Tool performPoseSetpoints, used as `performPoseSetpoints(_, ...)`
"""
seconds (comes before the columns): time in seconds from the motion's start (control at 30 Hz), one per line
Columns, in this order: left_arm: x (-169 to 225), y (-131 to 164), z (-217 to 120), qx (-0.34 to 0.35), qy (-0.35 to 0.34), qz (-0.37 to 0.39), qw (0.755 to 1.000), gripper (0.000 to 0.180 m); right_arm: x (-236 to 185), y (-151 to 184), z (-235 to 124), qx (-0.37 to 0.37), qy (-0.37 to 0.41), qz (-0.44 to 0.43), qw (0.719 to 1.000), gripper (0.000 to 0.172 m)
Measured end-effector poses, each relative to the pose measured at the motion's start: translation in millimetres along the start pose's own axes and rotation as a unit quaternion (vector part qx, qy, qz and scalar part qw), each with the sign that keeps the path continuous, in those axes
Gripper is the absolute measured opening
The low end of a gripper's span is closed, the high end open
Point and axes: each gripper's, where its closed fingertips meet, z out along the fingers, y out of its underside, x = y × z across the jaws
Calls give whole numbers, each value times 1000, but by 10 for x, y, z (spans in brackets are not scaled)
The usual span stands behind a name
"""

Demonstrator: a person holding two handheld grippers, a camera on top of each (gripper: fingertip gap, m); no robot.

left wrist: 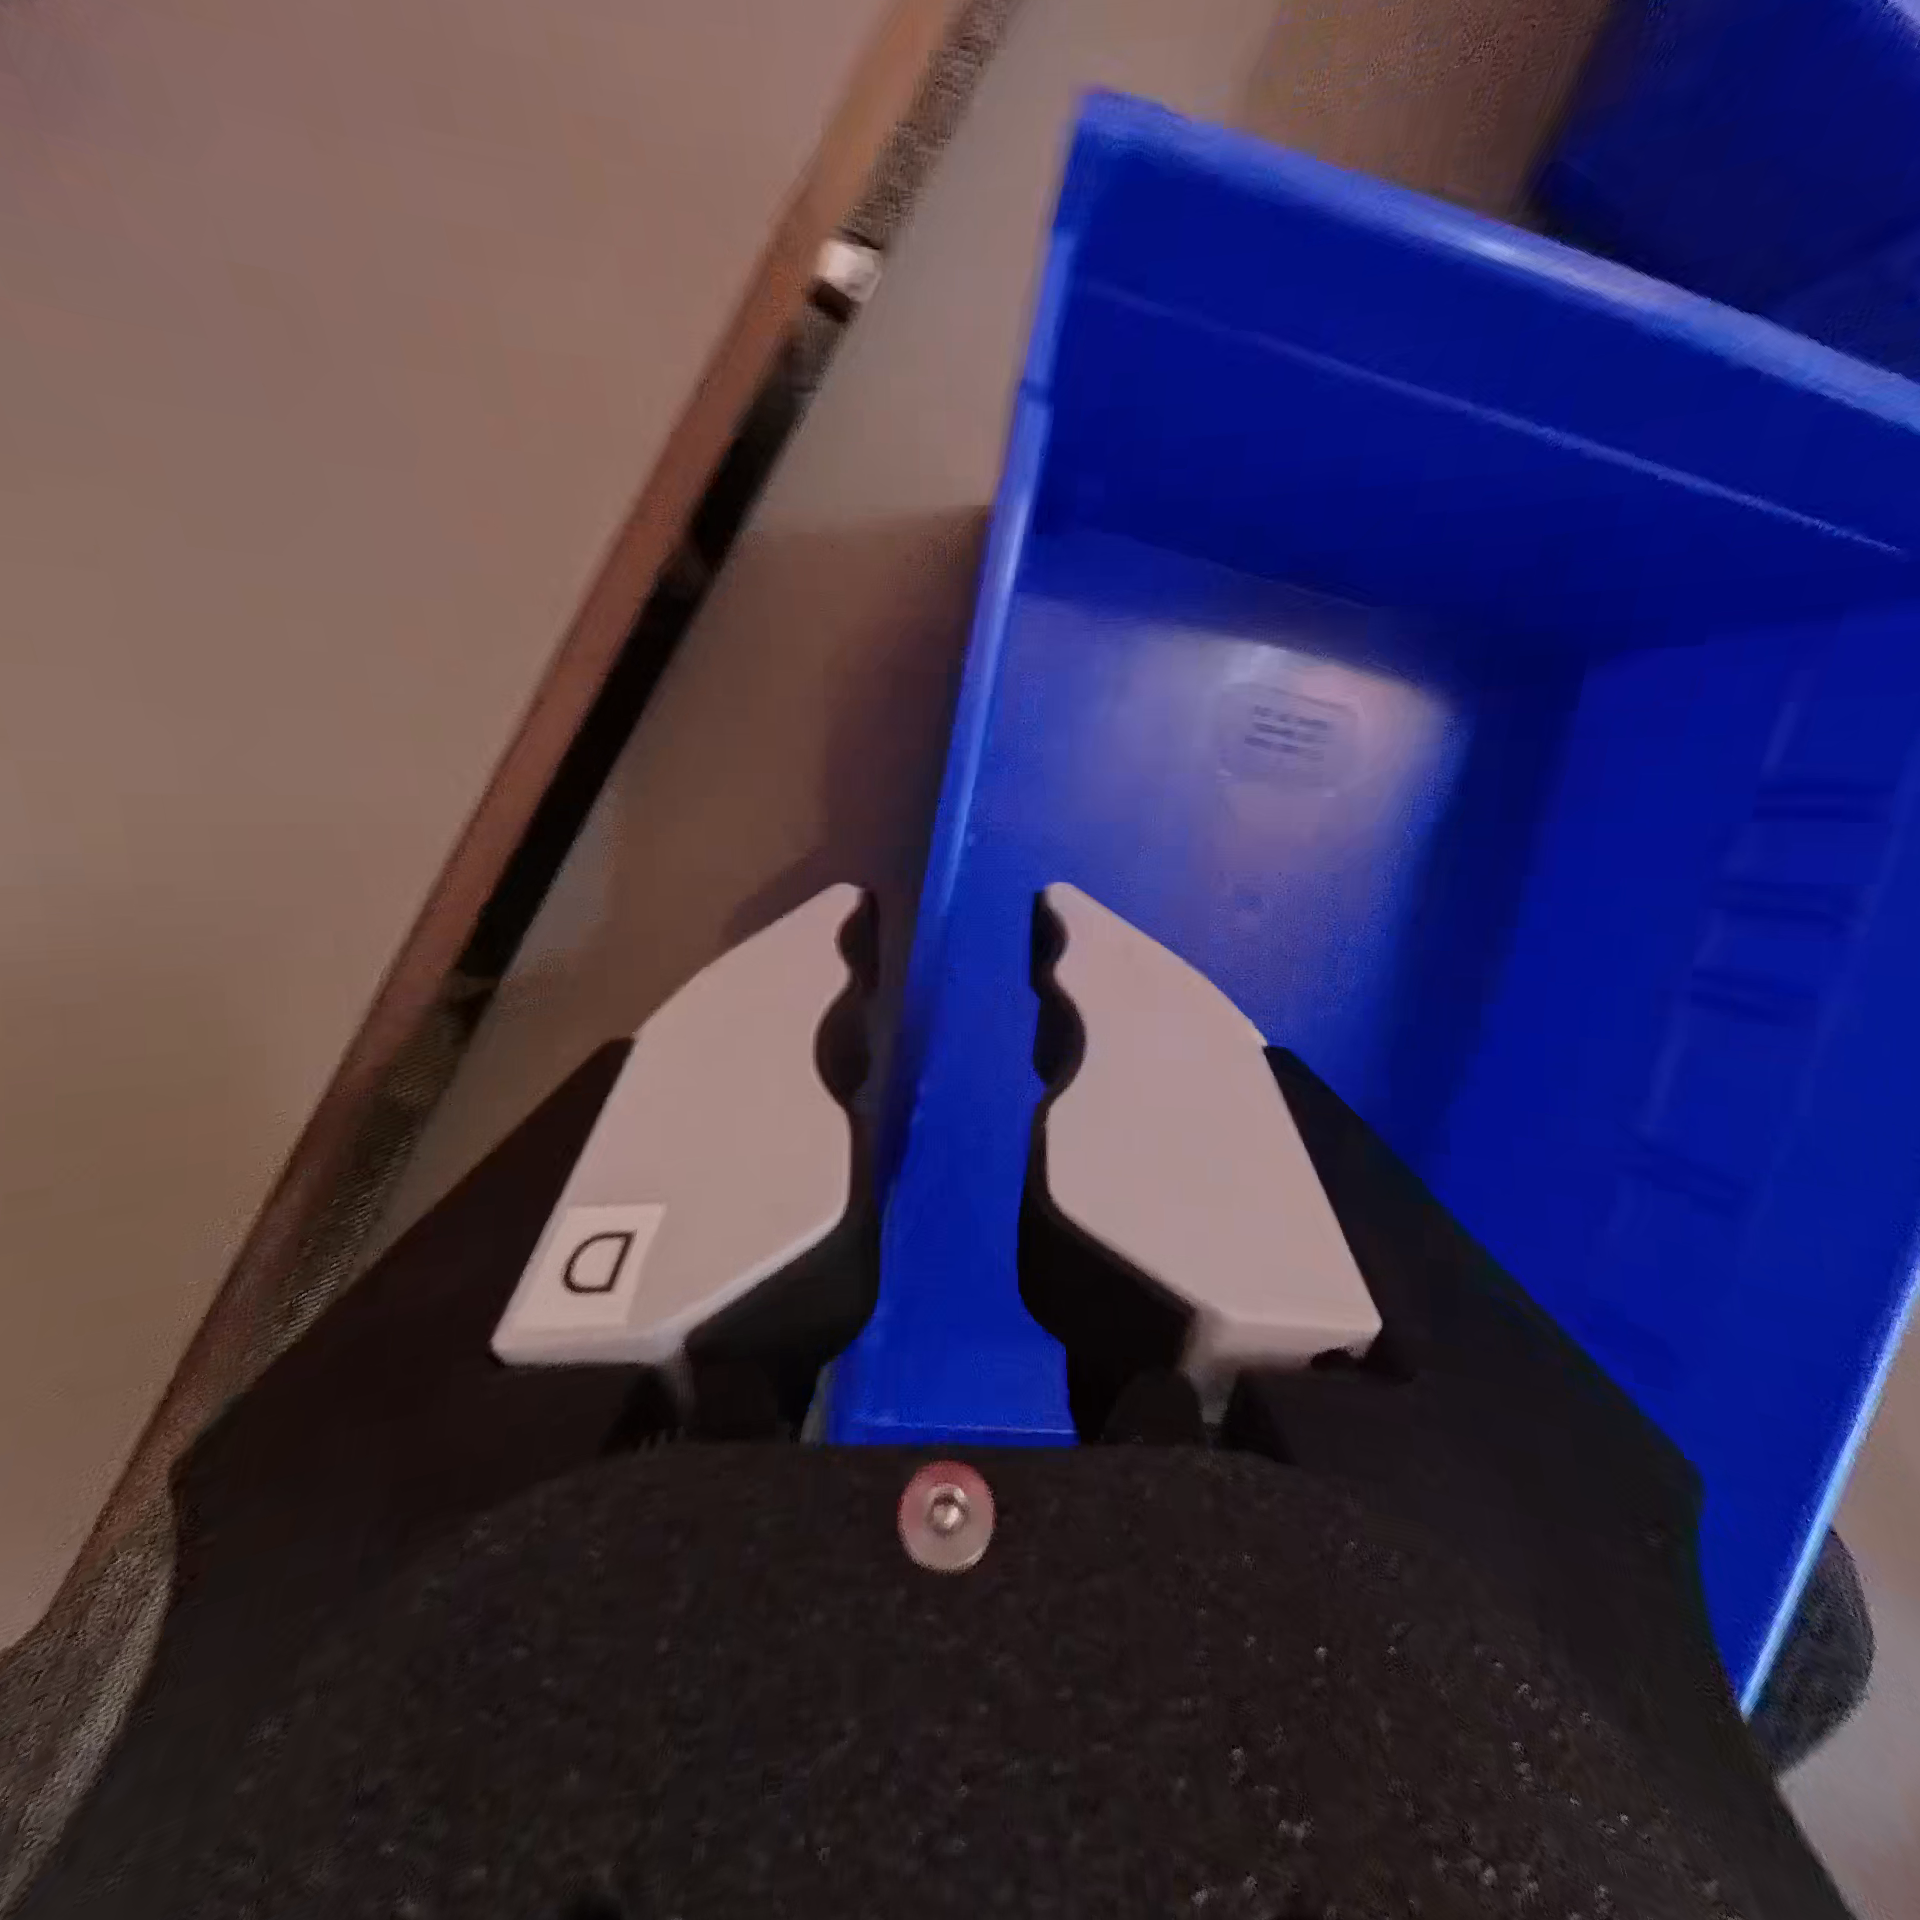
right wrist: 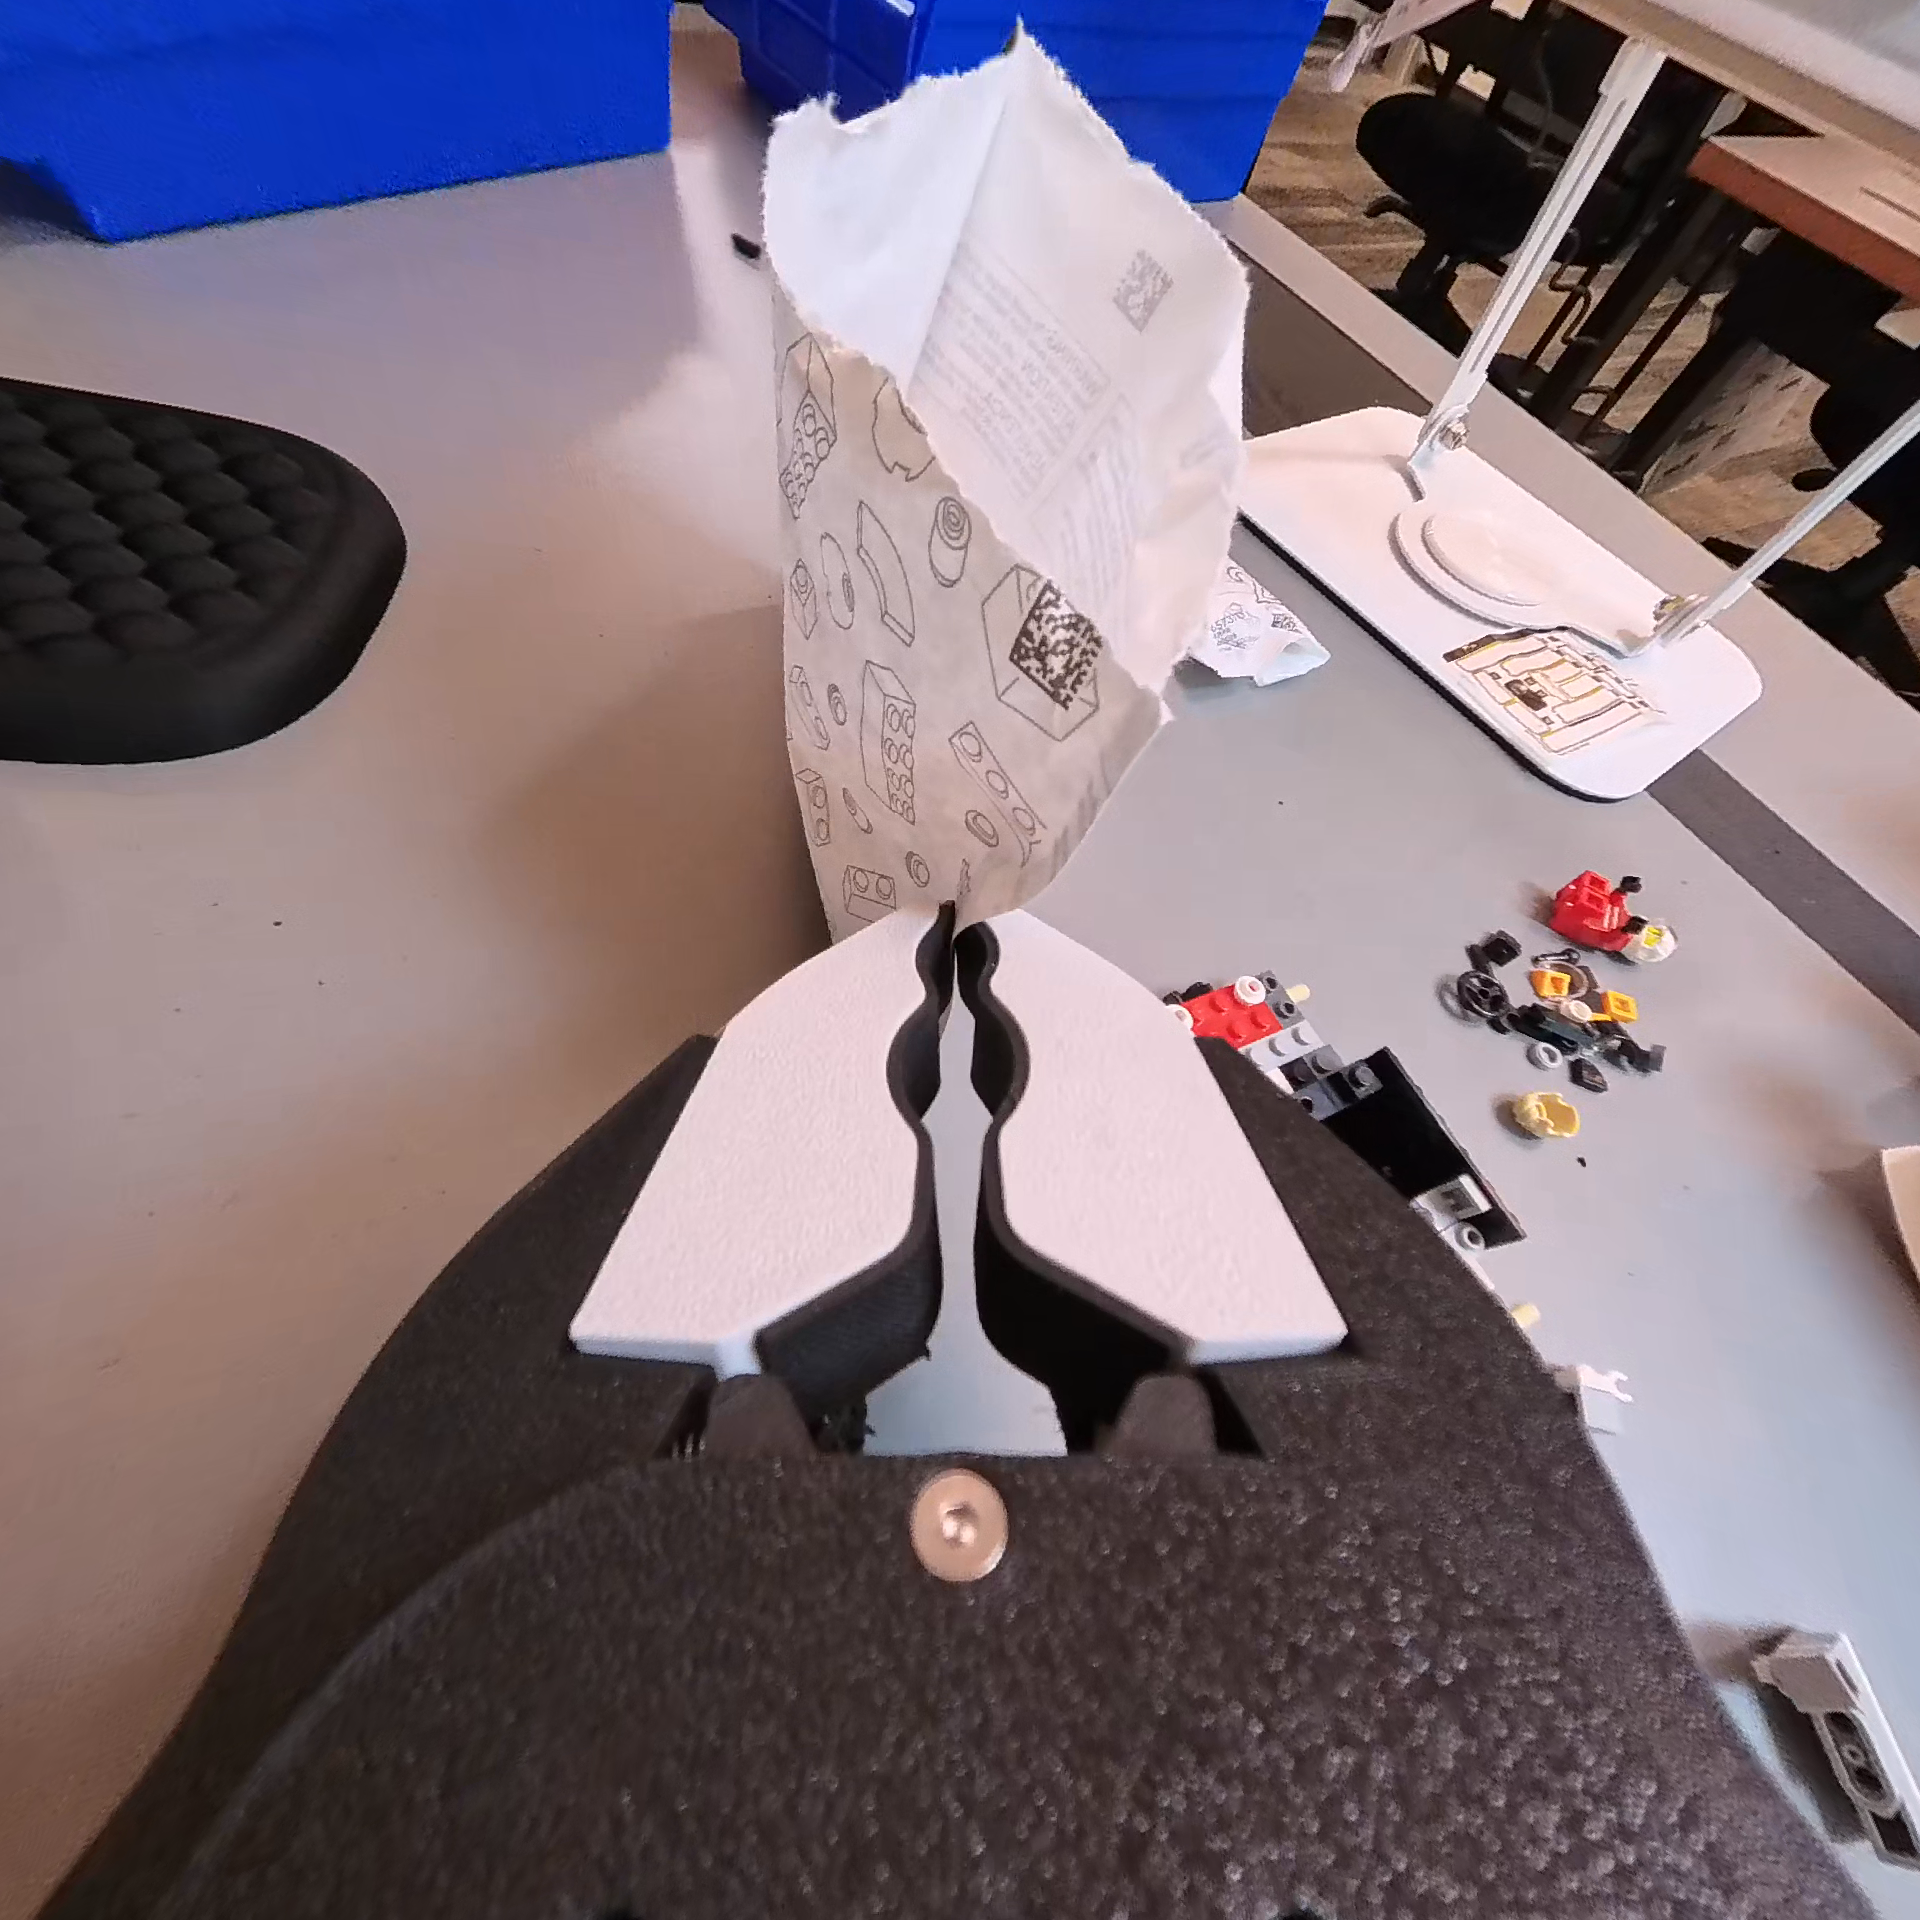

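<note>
In the left wrist view my left gripper (left wrist: pixel 951 904) is open, one finger on each side of the left wall (left wrist: pixel 956 1143) of a blue plastic bin (left wrist: pixel 1351 499). A sliver of space shows between the left pad and the wall. The bin's inside looks bare, and the picture is blurred. In the right wrist view my right gripper (right wrist: pixel 958 935) is shut on the bottom edge of a torn-open white paper bag (right wrist: pixel 935 623) printed with brick drawings. The bag stands up above the grey table (right wrist: pixel 520 935), open end away from me.
Loose toy bricks (right wrist: pixel 1247 1013) and small parts (right wrist: pixel 1558 997) lie right of the right gripper. A black textured pad (right wrist: pixel 156 582) lies at the left, blue bins (right wrist: pixel 312 104) at the back, and a white lamp base (right wrist: pixel 1507 623) and a paper scrap (right wrist: pixel 1257 634) at the right. Left tips to right tips: about 65 cm.
</note>
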Motion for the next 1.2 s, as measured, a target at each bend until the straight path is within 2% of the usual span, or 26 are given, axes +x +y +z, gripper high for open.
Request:
performPoseSetpoints(0.03, -15, -17, -16, 5, -8, 4, 1000, 27, 0, -2, 0, 0, 0, 0, 1000, 0)
performPoseSetpoints(0.07, -21, -52, -44, 15, -24, 11, 1000, 35, 1, -2, 1, 0, 0, 0, 1000, 0)
performPoseSetpoints(0.13, -22, -208, -201, 62, -109, 71, 990, 40, 3, -2, 1, 0, 0, -1, 1000, 0)
performPoseSetpoints(0.2, 420, -359, -356, 127, -113, 165, 972, 33, 2, 1, 2, 0, 0, -1, 1000, 0)
performPoseSetpoints(0.3, 1437, -345, -474, 185, -42, 305, 933, 26, 0, 5, 0, 0, -1, -1, 1000, 0)
performPoseSetpoints(0.37, 2157, -88, -364, 162, 33, 417, 894, 27, -2, 6, 0, 1, -1, -2, 1000, 0)
performPoseSetpoints(0.43, 2631, 223, -117, 104, 72, 516, 847, 29, -5, 1, -7, 2, -3, -3, 1000, 0)
performPoseSetpoints(0.5, 2834, 429, 210, 39, 69, 591, 803, 29, -7, -3, -16, 4, -4, -4, 1000, 0)
performPoseSetpoints(0.57, 2884, 503, 528, -18, 54, 635, 770, 31, -11, -6, -22, 7, -6, -5, 1000, 0)
performPoseSetpoints(0.63, 2867, 472, 777, -61, 42, 656, 751, 32, -18, -9, -25, 8, -8, -8, 1000, 0)
performPoseSetpoints(0.7, 2850, 409, 951, -90, 45, 663, 742, 32, -23, -15, -26, 10, -10, -11, 1000, 0)
performPoseSetpoints(0.83, 2810, 314, 1087, -131, 48, 673, 726, 31, -21, -13, -23, 13, -13, -12, 1000, 0)
performPoseSetpoints(1.1, 2768, 189, 1218, -182, 46, 667, 721, 23, -44, -10, -12, 18, -28, -12, 999, 0)
performPoseSetpoints(1.2, 2778, 248, 1208, -210, 67, 653, 725, 4, -41, -8, -9, 19, -30, -12, 999, 0)
